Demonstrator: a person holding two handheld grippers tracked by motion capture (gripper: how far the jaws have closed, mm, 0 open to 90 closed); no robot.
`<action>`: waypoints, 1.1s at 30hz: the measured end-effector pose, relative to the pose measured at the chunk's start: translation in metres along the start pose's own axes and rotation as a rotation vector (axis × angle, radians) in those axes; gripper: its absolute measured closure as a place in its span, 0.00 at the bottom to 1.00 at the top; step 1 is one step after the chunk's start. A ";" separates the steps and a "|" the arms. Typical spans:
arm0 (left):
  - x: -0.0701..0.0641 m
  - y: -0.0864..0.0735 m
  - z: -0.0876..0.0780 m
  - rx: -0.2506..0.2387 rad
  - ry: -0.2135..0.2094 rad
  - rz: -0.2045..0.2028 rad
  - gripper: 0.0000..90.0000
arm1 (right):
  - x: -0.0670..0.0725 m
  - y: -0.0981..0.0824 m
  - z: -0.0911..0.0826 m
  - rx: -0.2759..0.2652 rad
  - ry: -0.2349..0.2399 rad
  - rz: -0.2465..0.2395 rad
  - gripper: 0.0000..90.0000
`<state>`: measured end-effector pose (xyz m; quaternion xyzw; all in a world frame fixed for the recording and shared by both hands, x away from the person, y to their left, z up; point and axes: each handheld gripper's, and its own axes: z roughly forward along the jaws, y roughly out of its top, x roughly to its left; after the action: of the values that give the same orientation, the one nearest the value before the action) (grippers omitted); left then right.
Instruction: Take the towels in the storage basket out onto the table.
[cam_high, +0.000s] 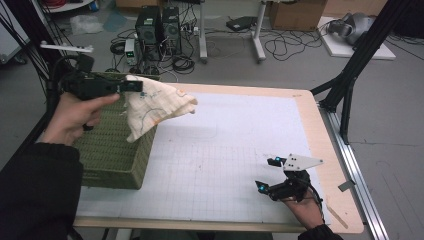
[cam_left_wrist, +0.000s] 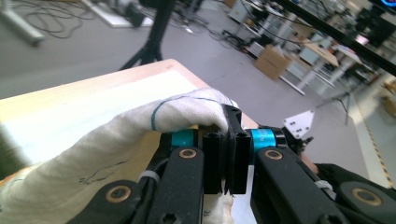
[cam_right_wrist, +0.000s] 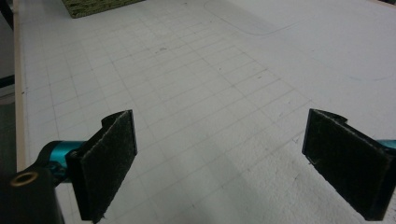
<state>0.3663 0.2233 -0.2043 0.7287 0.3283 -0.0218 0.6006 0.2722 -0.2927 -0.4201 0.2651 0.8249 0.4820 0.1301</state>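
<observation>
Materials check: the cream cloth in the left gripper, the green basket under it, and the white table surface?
Cream cloth: looks like soft woven or knitted fabric, matte; it drapes and folds, with thin blue stitched lines. Green basket: seems woven from fibre or wicker, coarse ribbed weave, matte. White table surface: probably a foam or paper mat, matte with a faint printed grid, laid on a pale wood-look tabletop.

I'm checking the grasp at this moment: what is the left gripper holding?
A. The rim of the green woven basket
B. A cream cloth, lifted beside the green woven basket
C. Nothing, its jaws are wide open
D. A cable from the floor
B: the left gripper has its jaws pressed together on the cream cloth, which hangs in the air next to the green woven basket; the left gripper view shows the cloth pinched between the pads.
</observation>
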 end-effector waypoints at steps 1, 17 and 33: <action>-0.002 0.001 0.005 0.003 -0.010 0.005 0.97 | 0.000 0.000 0.000 -0.002 0.001 -0.001 0.10; -0.018 -0.031 0.123 0.162 -0.147 0.021 0.97 | -0.001 0.002 -0.004 -0.022 -0.008 -0.006 0.10; 0.004 -0.130 0.211 0.401 -0.119 -0.021 0.95 | -0.003 0.004 -0.002 -0.021 0.005 -0.028 0.19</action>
<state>0.3798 0.0458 -0.3763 0.8276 0.2889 -0.1358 0.4616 0.2753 -0.2946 -0.4158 0.2509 0.8239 0.4892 0.1378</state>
